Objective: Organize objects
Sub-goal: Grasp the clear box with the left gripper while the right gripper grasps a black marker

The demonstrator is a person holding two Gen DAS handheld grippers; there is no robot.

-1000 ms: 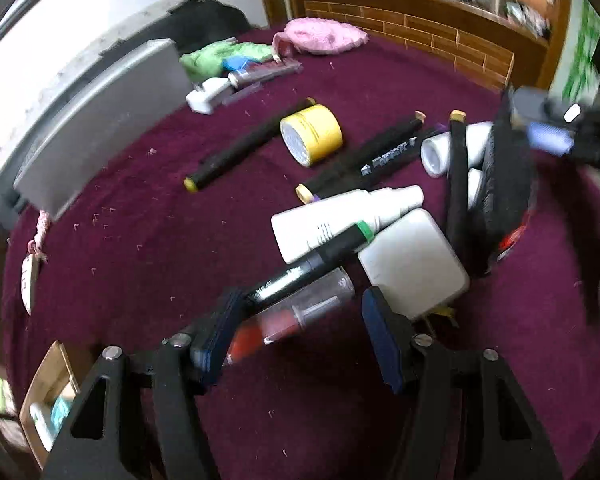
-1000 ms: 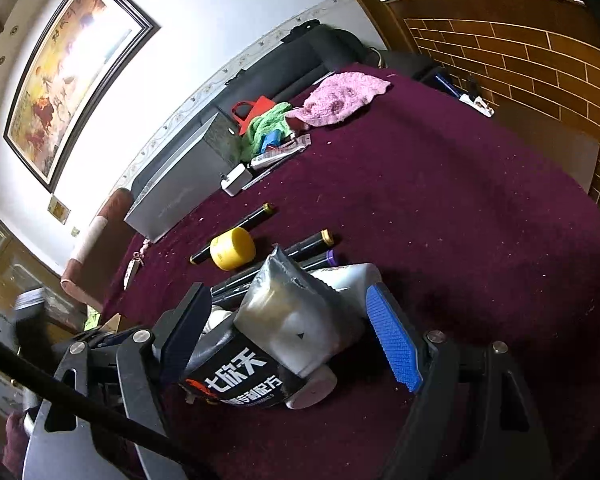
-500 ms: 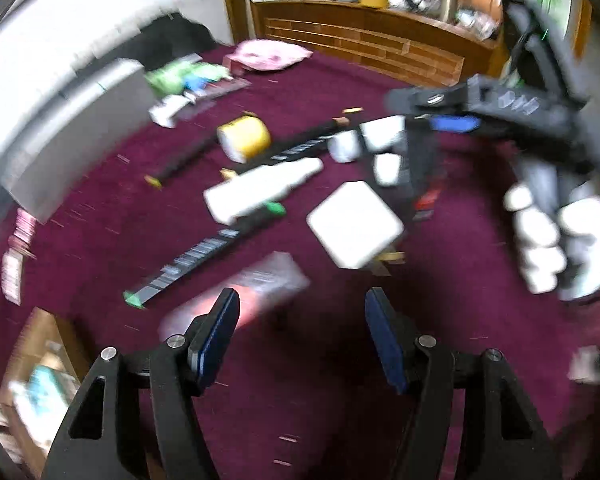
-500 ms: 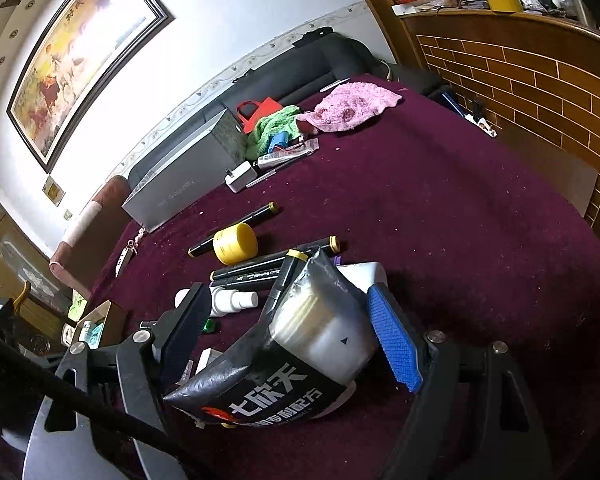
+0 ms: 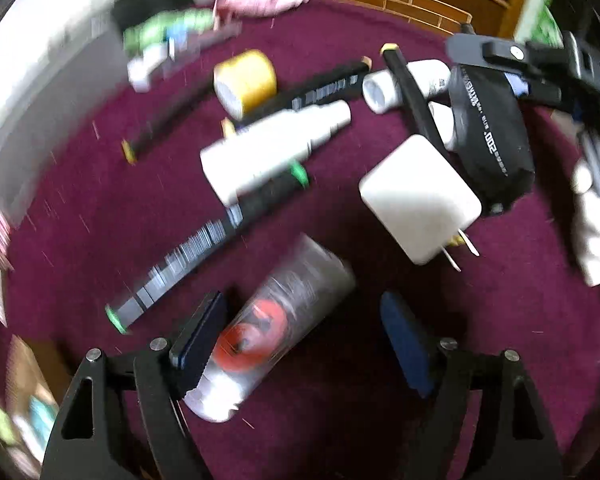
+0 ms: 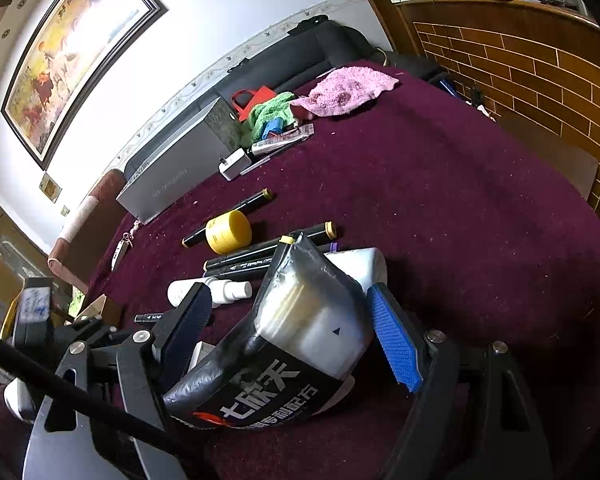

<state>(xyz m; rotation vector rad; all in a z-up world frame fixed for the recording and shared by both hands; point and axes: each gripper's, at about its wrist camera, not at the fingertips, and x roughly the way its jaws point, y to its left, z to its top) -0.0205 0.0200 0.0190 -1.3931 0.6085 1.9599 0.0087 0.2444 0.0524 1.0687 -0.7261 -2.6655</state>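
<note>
A clear tube [image 5: 276,320] with red contents lies on the maroon cloth between the fingers of my left gripper [image 5: 302,296]. It lies close against the left pad and apart from the right pad, and the jaws are opening. Beyond it lie a green-capped marker [image 5: 204,244], a white bottle [image 5: 272,148], a white charger plug [image 5: 416,196] and a yellow jar [image 5: 246,80]. My right gripper [image 6: 288,292] is shut on a black pouch [image 6: 284,360] with white contents. In the left wrist view the pouch [image 5: 488,128] hangs tilted over the white bottles.
A grey box [image 6: 172,176] stands at the table's far left edge, with green cloth [image 6: 268,112] and pink cloth [image 6: 348,88] behind it. Black markers [image 6: 268,252] lie mid-table. A brick-patterned cabinet [image 6: 520,68] borders the right. A white-gloved hand [image 5: 592,224] grips the right tool.
My left jaws have widened and the gripper has swung back down over the clear tube, which half a second ago lay ahead of the fingertips. The black pouch has tilted slightly in the right gripper.
</note>
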